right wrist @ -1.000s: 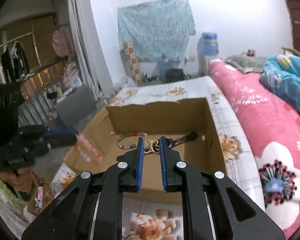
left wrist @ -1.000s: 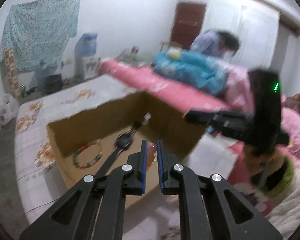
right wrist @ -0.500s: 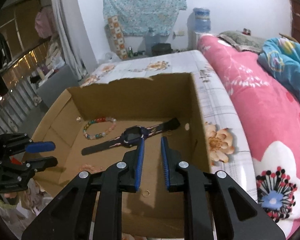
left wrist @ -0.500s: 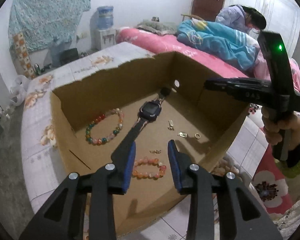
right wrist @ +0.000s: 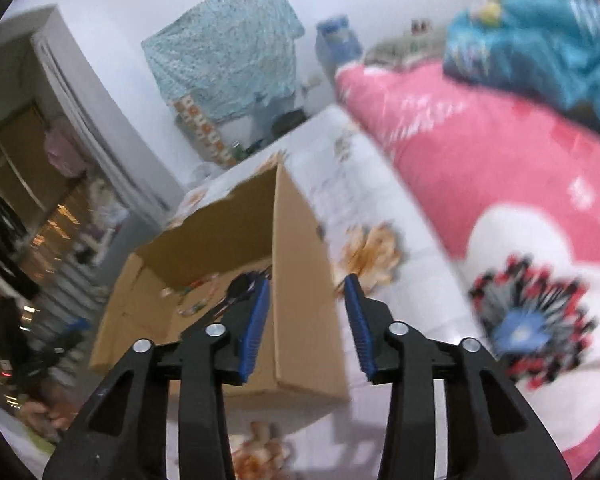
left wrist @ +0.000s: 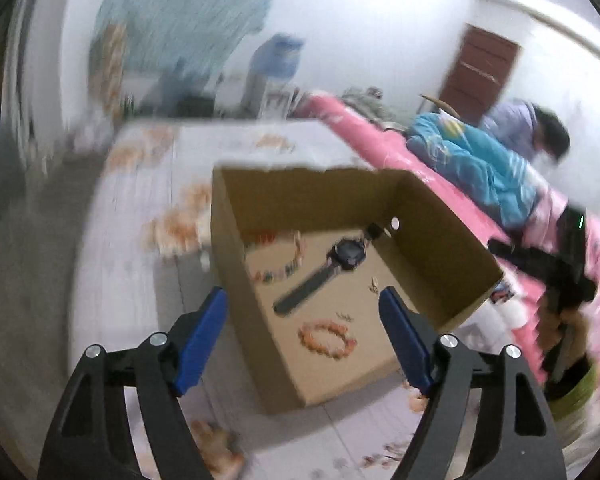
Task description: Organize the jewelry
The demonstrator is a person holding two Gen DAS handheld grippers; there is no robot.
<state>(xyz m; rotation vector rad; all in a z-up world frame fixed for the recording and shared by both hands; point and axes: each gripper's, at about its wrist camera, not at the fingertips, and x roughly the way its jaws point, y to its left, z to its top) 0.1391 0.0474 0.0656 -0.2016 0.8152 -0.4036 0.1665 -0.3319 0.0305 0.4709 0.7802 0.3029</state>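
Left wrist view shows us our left tongs point(left wrist: 303, 312) spread wide and still opening, with nothing pinched between the blue pads point(left wrist: 202, 330). They hang over the near corner of an open cardboard box point(left wrist: 440, 224) that sits on a bed with a pale flowered sheet point(left wrist: 140, 208). On the box floor we see a dark wristwatch point(left wrist: 332, 270) lying diagonally, a ring of peach beads point(left wrist: 327, 338) nearer to us, and a multicoloured bead bracelet point(left wrist: 278, 274) toward the left wall, blurred. A few small metal pieces point(left wrist: 374, 284) lie just right of the watch strap; we cannot tell what they are. At the far right our other hand holds the right tongs point(left wrist: 540, 264), seen side-on over a pink quilt point(left wrist: 380, 148).

From the right wrist view, our right tongs point(right wrist: 306, 308) are also parted and opening, empty, straddling the right wall of the box point(right wrist: 300, 280): one pad inside, the other over the sheet point(right wrist: 380, 216). The watch point(right wrist: 240, 286) shows just beyond the left pad. This picture is heavily blurred.
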